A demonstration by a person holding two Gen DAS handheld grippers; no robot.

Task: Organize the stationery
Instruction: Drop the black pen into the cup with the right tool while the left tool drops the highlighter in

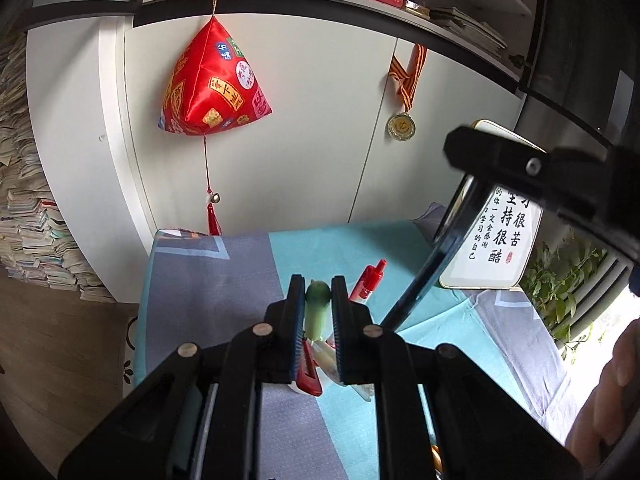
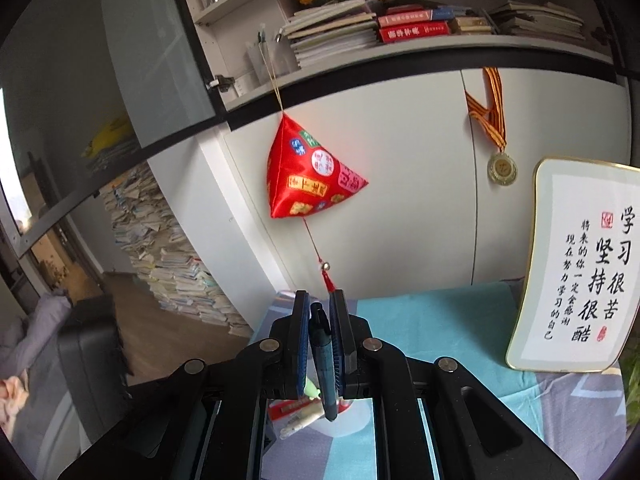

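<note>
Left wrist view: the left gripper [image 1: 317,312] has its jaws drawn in on a green pen [image 1: 316,312], held upright over the blue-and-grey tablecloth [image 1: 224,280]. A red pen [image 1: 366,280] lies on the cloth at one o'clock of the fingertips, and a white cup [image 1: 308,386] holding red and pale items sits below the jaws. The right gripper [image 1: 496,152] cuts in from three o'clock, its dark blue pen [image 1: 424,276] slanting across a framed calligraphy board [image 1: 500,236]. A red pyramid pouch [image 1: 212,84] hangs at eleven o'clock, a medal [image 1: 401,126] at one. Right wrist view: the right gripper [image 2: 319,320] is closed on the dark blue pen [image 2: 322,344], its tip over the cup [image 2: 340,420] of stationery at six o'clock. The calligraphy board [image 2: 576,268] stands at three o'clock, stacked books [image 2: 176,264] at nine.
</note>
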